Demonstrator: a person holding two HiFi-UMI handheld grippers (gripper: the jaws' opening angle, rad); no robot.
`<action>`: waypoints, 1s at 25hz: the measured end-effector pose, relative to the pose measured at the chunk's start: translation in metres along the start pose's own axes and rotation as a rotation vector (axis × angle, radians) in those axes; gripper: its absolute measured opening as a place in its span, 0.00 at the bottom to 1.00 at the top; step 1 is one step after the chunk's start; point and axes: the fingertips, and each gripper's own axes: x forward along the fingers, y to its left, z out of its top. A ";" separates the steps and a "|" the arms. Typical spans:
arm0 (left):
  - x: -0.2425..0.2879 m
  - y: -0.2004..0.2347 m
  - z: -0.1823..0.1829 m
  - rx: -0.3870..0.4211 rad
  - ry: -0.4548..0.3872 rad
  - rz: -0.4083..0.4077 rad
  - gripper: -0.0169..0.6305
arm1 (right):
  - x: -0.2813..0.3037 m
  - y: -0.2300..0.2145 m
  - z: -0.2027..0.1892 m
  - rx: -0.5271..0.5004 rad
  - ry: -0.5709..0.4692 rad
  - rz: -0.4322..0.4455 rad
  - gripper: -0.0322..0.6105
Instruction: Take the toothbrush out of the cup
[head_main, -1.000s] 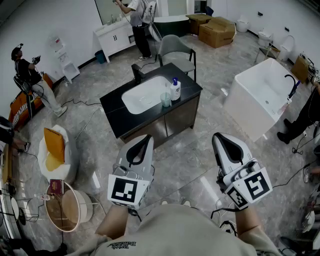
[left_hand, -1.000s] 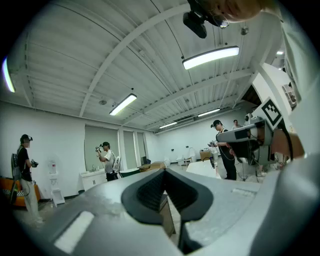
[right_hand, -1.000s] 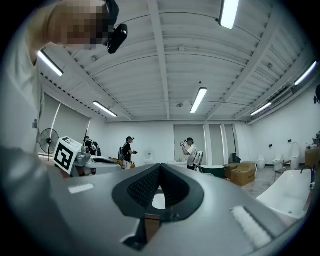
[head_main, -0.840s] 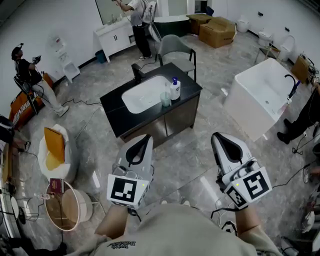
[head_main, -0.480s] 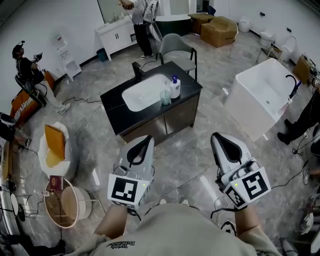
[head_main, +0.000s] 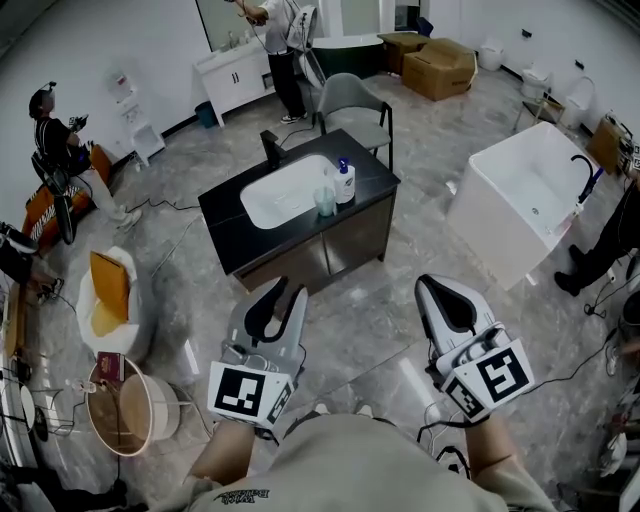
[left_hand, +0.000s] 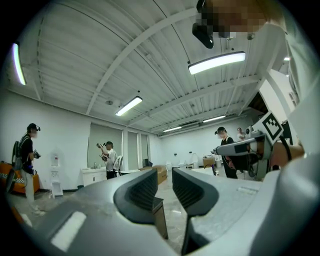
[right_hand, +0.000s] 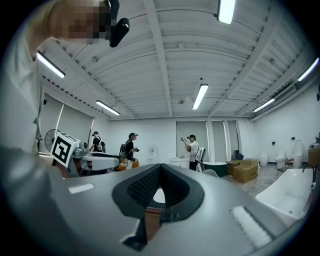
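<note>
**Cup on the sink counter, both grippers well short of it**

Cup (head_main: 325, 200): pale, translucent, upright on the black counter (head_main: 230, 235), at the right edge of the white basin (head_main: 283, 190). It stands just beside a white pump bottle (head_main: 345, 183), on that bottle's left in the head view. The toothbrush is too small to make out at this range, so I cannot tell whether it is in the cup. A dark faucet (head_main: 270, 148) stands at the far rim of the basin. A grey chair (head_main: 352, 100) sits behind the counter.

Left gripper (head_main: 288, 290): held low in front of the person's body, well apart from the counter, pointing level toward it. In the left gripper view its jaws (left_hand: 165, 185) stand apart and are opening. Only floor and the distant room show in the gap, and nothing is between the pads.

Right gripper (head_main: 432, 284): held beside the left one, at about the same range from the counter. In the right gripper view its jaw tips (right_hand: 159, 170) meet with nothing between them.

Surroundings: white bathtub (head_main: 520, 190) to the right, with a black tap at its far end. Cardboard boxes (head_main: 440, 62) lie beyond the chair. A round basket (head_main: 135, 412) is on the floor at lower left. One person (head_main: 280, 40) stands at a white vanity at the back. Another (head_main: 55, 140) is by the left wall.
</note>
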 end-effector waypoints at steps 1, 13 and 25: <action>0.000 -0.003 0.002 0.002 -0.005 0.004 0.18 | -0.003 -0.002 0.000 0.005 -0.004 0.003 0.05; 0.011 -0.030 -0.004 0.055 0.017 0.041 0.18 | -0.026 -0.027 -0.018 0.030 -0.007 0.032 0.05; 0.038 -0.017 -0.020 0.069 0.024 0.064 0.18 | -0.004 -0.045 -0.032 0.020 0.010 0.052 0.05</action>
